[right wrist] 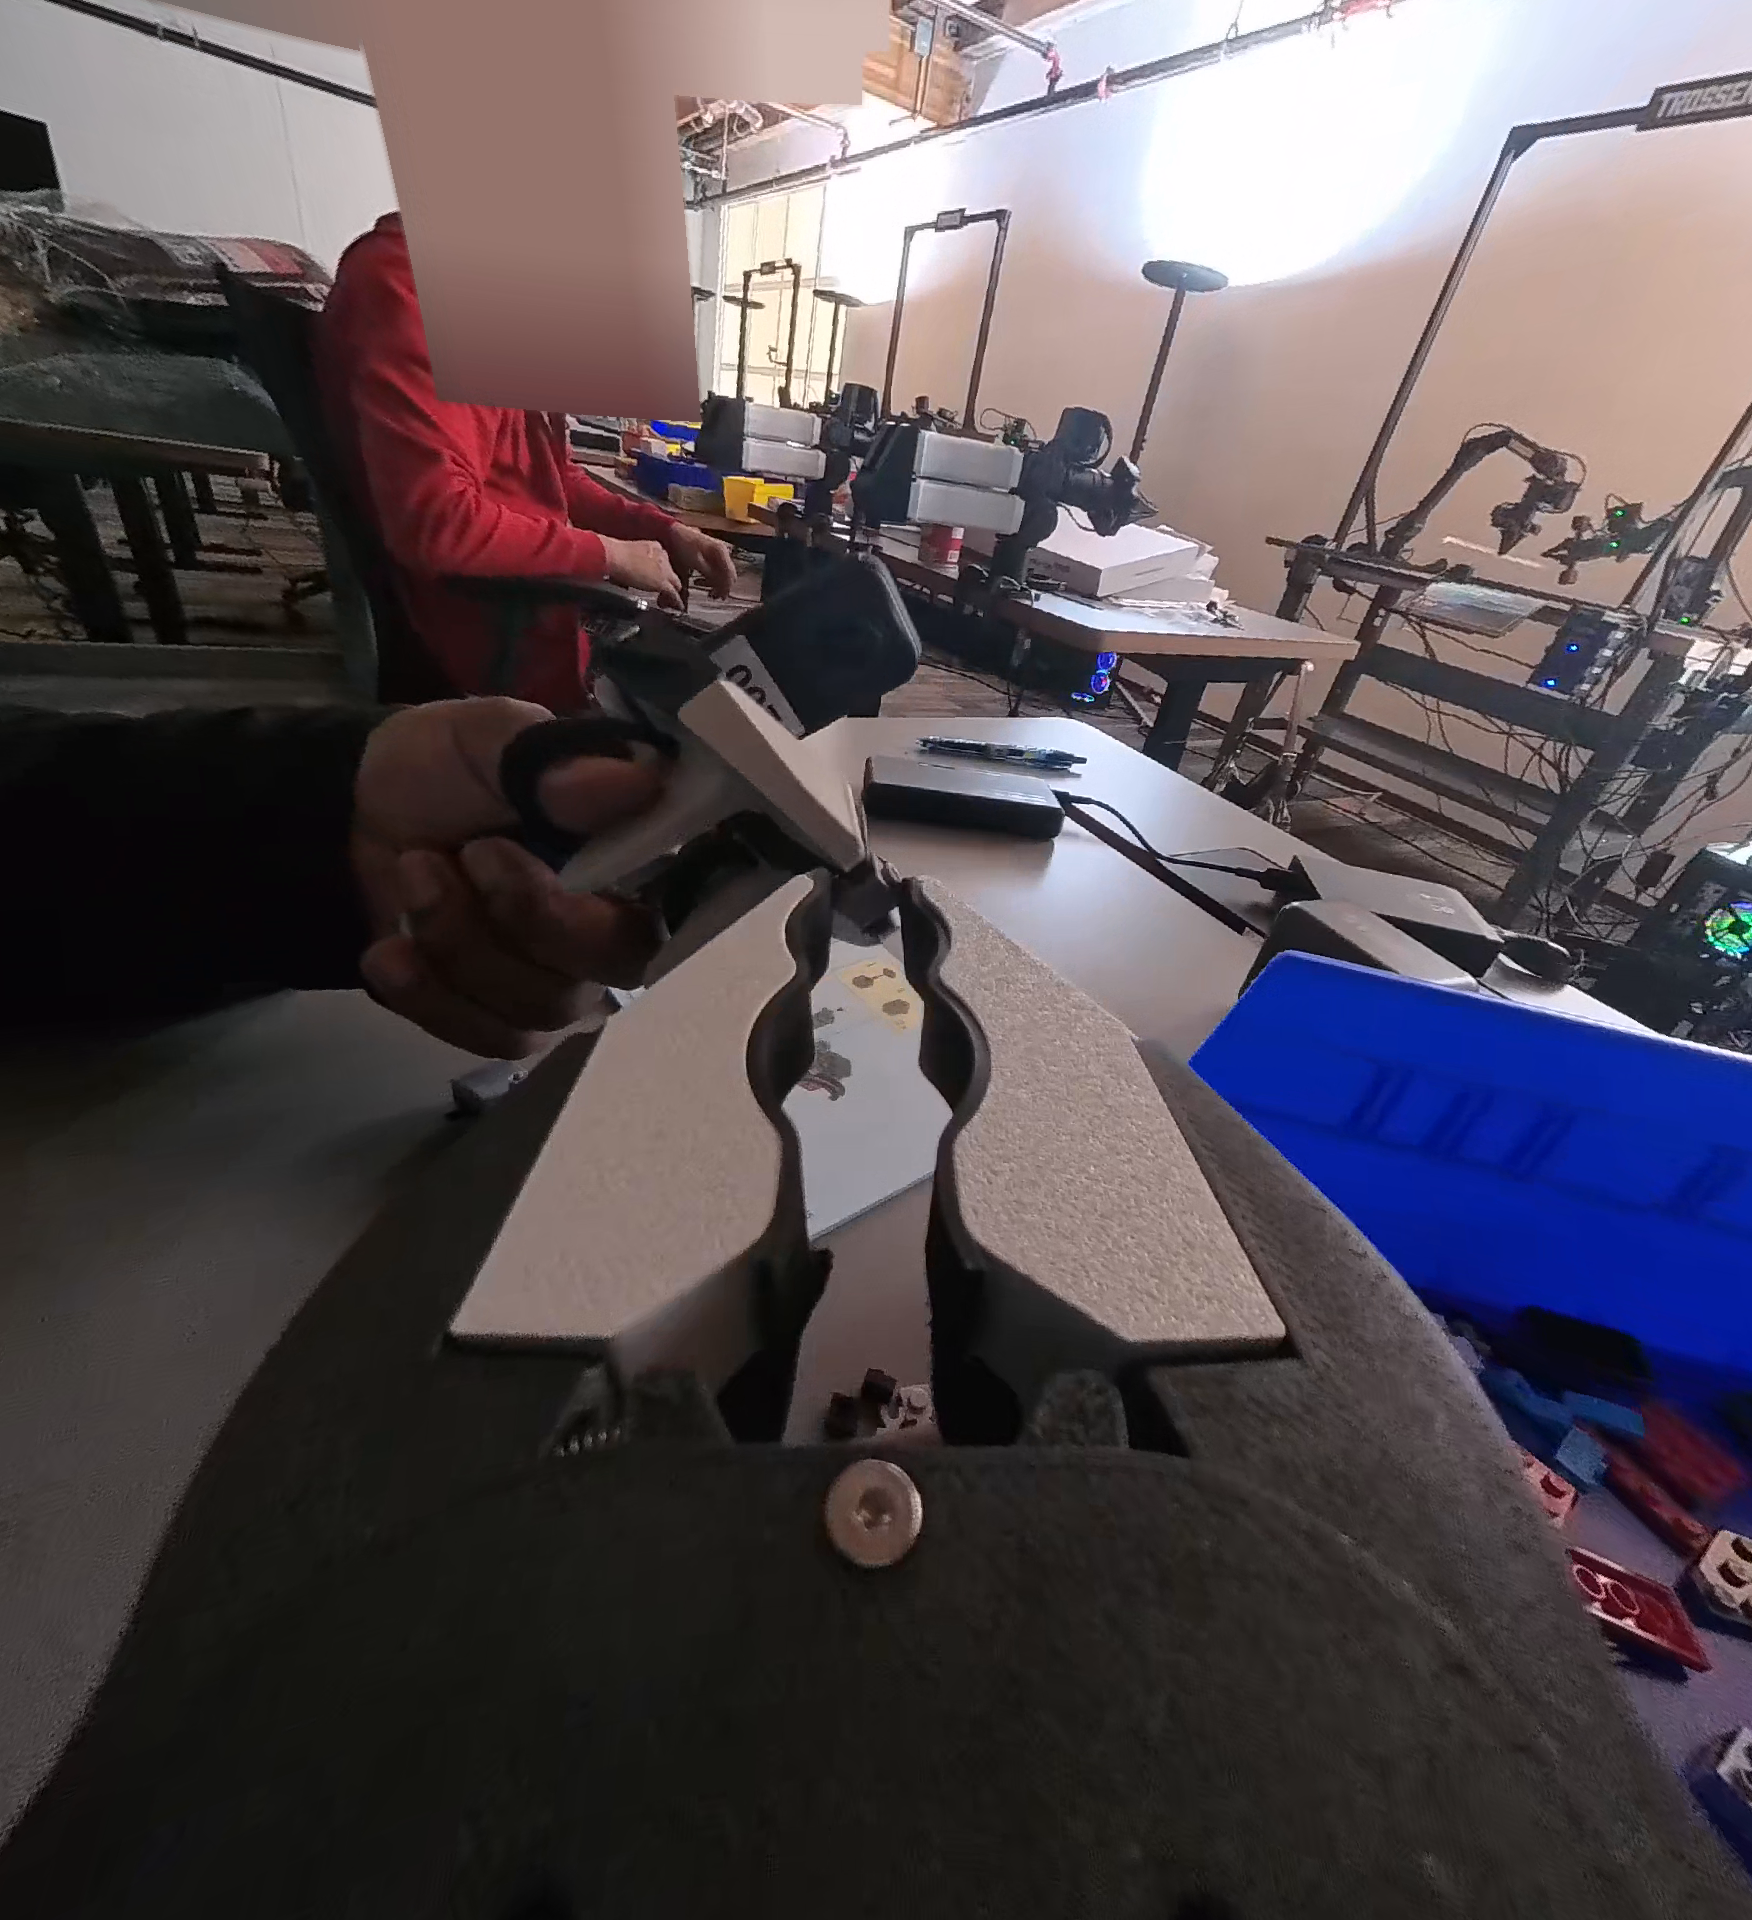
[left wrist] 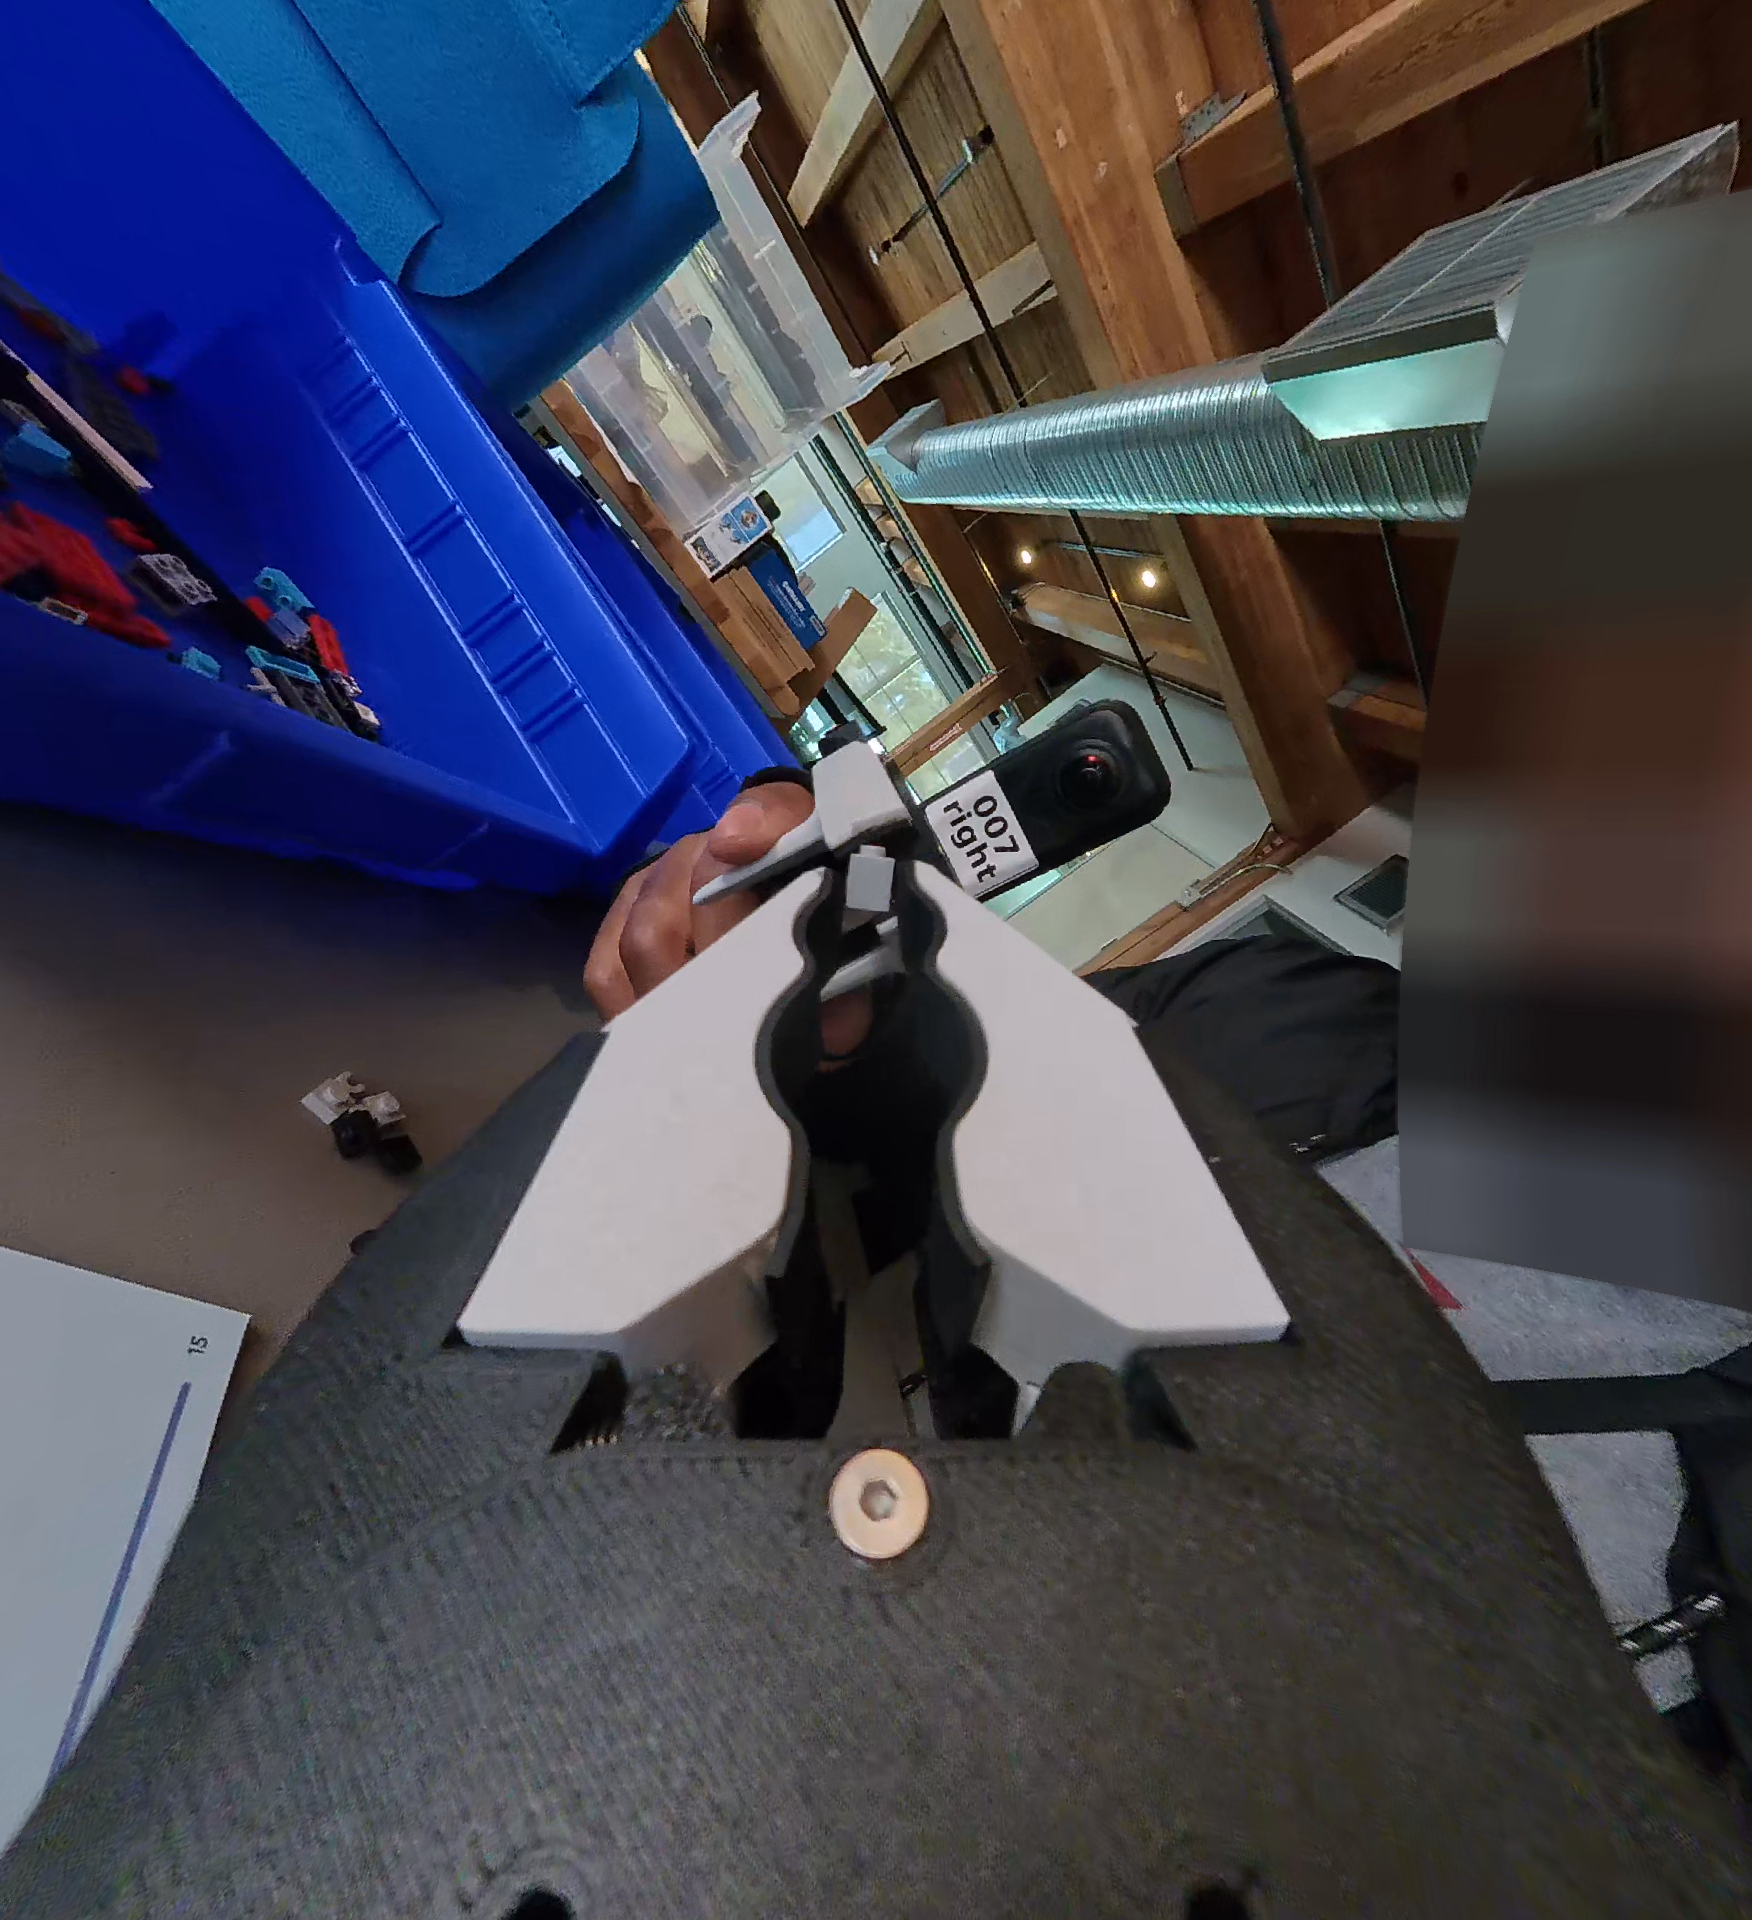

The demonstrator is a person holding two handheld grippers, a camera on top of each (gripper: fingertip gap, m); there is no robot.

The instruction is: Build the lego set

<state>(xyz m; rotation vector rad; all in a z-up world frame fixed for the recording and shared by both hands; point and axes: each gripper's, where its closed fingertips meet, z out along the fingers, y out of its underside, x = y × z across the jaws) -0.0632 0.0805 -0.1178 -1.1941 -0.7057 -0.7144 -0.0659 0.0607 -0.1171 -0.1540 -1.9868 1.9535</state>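
Mid-air join under way, I'd say: the left tool (left wrist: 864, 914) and right tool (right wrist: 867, 899) meet tip to tip above the grey desk (right wrist: 1111, 894), both clenched on one small pale-grey lego piece (left wrist: 867, 883). Next comes a square, steady press. Beside them sits the big blue plastic bin (left wrist: 498, 540) of loose red, blue and black bricks (left wrist: 30, 551); a small black-and-white sub-build (left wrist: 361, 1120) waits nearby.

- White rectangular label (left wrist: 981, 836) with black print, two lines, on the black round-lens camera (left wrist: 1080, 779).
- White paper page (left wrist: 41, 1475) on the counter, with a small dark number at its corner.
- Black sign plate (right wrist: 1710, 101) with pale lettering, topping a dark metal frame.
- White label (right wrist: 752, 691) on the black camera housing (right wrist: 830, 634), mostly hidden.
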